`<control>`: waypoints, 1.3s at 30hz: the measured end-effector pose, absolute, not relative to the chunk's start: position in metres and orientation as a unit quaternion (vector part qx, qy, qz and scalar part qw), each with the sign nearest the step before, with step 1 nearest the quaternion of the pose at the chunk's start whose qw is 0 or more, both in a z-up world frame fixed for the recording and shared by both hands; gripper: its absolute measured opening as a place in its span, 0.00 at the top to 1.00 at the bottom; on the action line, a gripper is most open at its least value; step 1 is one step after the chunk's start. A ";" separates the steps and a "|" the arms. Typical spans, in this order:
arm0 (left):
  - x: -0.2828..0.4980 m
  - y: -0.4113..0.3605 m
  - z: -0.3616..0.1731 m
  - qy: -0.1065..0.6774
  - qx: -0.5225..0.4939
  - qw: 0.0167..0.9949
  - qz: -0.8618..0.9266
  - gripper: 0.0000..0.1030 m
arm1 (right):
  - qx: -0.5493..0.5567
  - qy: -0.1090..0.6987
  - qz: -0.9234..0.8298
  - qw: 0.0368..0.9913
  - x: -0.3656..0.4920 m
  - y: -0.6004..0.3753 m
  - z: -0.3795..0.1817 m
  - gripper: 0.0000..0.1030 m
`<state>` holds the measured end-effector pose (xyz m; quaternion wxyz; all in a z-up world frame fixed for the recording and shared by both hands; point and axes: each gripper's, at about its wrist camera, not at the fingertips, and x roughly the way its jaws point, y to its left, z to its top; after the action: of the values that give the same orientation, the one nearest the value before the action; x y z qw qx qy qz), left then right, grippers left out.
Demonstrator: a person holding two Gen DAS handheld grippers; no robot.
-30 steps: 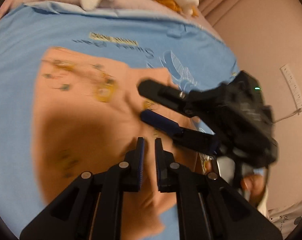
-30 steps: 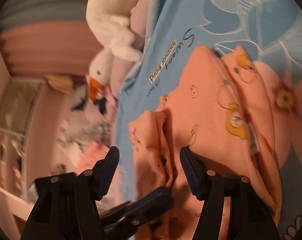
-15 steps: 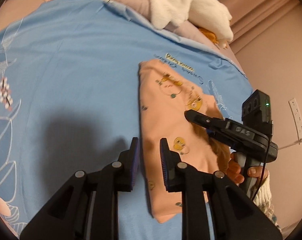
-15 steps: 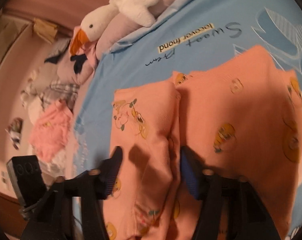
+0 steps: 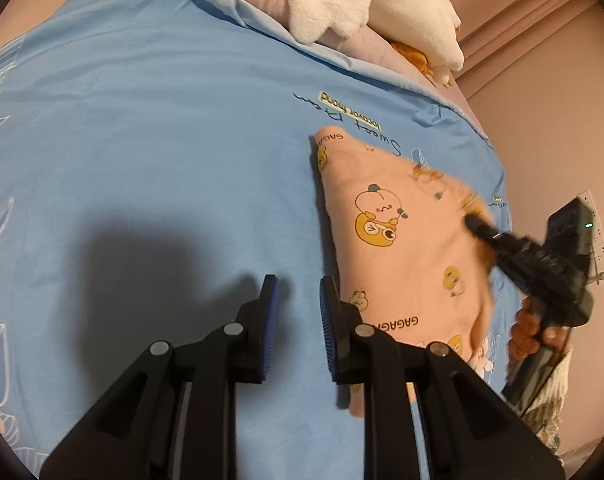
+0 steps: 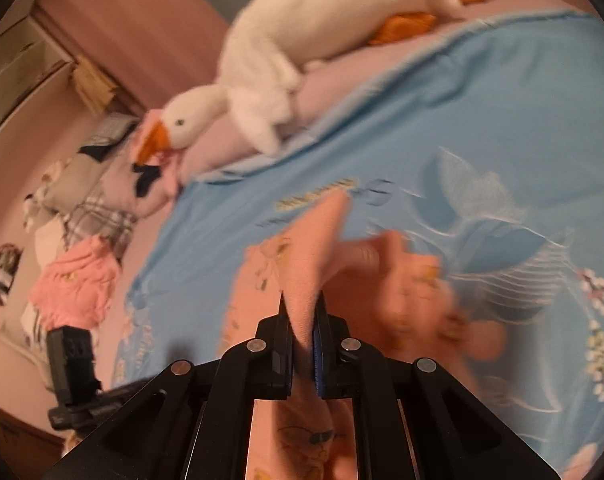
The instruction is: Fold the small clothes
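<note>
- In our right wrist view, our right claw [image 6: 302, 320] at lower centre is clenched on a raised fold of the peach garment [image 6: 309, 264]; its jaws have just been closing, and the cloth stands pinched between the pads.
- In our left wrist view, the same peach garment [image 5: 397, 240] lies on the blue bedsheet [image 5: 162, 152] at centre right of the frame, printed with small cartoon figures.
- Our left claw [image 5: 298, 312] at lower centre stands slightly parted with nothing between its pads; it hangs over bare sheet just left of the garment's near edge.
- At the right edge of the left wrist view we see the right claw [image 5: 471, 222], blurred, with its tip at the garment's far side.
- A white plush goose [image 6: 286, 60] lies across the upper part of the right wrist view, beyond the sheet.
</note>
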<state>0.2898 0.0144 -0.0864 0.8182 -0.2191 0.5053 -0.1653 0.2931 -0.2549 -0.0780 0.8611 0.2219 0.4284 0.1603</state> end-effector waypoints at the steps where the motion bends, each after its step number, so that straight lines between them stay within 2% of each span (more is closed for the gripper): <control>1: 0.292 0.008 -0.087 0.507 -0.217 0.818 -0.165 0.81 | 0.221 0.438 0.150 0.858 0.296 -0.253 -0.087 0.91; 2: 0.295 0.003 -0.088 0.508 -0.216 0.817 -0.166 0.81 | 0.222 0.454 0.137 0.852 0.300 -0.255 -0.100 0.91; 4: 0.298 -0.008 -0.086 0.509 -0.209 0.817 -0.171 0.81 | 0.242 0.466 0.123 0.842 0.303 -0.259 -0.113 0.82; 6: 0.300 -0.021 -0.080 0.504 -0.192 0.823 -0.178 0.81 | 0.261 0.448 0.129 0.845 0.298 -0.264 -0.110 0.70; 8: 0.300 -0.036 -0.073 0.493 -0.159 0.836 -0.180 0.81 | 0.230 0.418 0.118 0.871 0.284 -0.263 -0.094 0.62; 12: 0.296 -0.066 -0.067 0.464 -0.066 0.868 -0.164 0.81 | 0.172 0.373 0.150 0.899 0.250 -0.250 -0.069 0.62; 16: 0.289 -0.089 -0.075 0.447 0.003 0.880 -0.159 0.81 | 0.123 0.357 0.186 0.907 0.221 -0.231 -0.068 0.62; 17: 0.288 -0.091 -0.077 0.445 0.013 0.881 -0.158 0.81 | 0.111 0.363 0.192 0.905 0.218 -0.226 -0.073 0.68; 18: 0.288 -0.093 -0.079 0.445 0.018 0.881 -0.157 0.81 | 0.103 0.372 0.193 0.902 0.217 -0.223 -0.078 0.71; 24: 0.292 -0.092 -0.090 0.450 0.030 0.879 -0.155 0.81 | 0.072 0.427 0.161 0.887 0.228 -0.218 -0.115 0.77; 28: 0.290 -0.088 -0.086 0.446 0.025 0.880 -0.159 0.80 | 0.089 0.423 0.173 0.885 0.226 -0.226 -0.110 0.77; 29: 0.288 -0.087 -0.085 0.446 0.020 0.880 -0.160 0.78 | 0.101 0.422 0.180 0.883 0.225 -0.229 -0.108 0.76; 31: 0.288 -0.080 -0.081 0.443 0.009 0.882 -0.157 0.64 | 0.127 0.417 0.191 0.879 0.220 -0.238 -0.102 0.72; 32: 0.286 -0.079 -0.080 0.442 0.008 0.884 -0.154 0.53 | 0.139 0.412 0.194 0.880 0.218 -0.243 -0.100 0.65; 33: 0.286 -0.075 -0.079 0.438 0.005 0.886 -0.151 0.51 | 0.147 0.407 0.189 0.882 0.218 -0.246 -0.098 0.52; 34: 0.285 -0.073 -0.078 0.437 0.004 0.887 -0.150 0.51 | 0.153 0.403 0.179 0.884 0.217 -0.248 -0.097 0.48; 37: 0.285 -0.069 -0.077 0.437 0.005 0.887 -0.145 0.50 | 0.165 0.398 0.168 0.886 0.218 -0.257 -0.097 0.45; 39: 0.285 -0.067 -0.077 0.439 0.002 0.887 -0.145 0.43 | 0.173 0.400 0.165 0.885 0.220 -0.260 -0.097 0.45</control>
<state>0.2848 -0.0669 -0.0771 0.8865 0.0021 0.4393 -0.1450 0.2200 -0.2600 -0.0970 0.8846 0.1731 0.4003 0.1652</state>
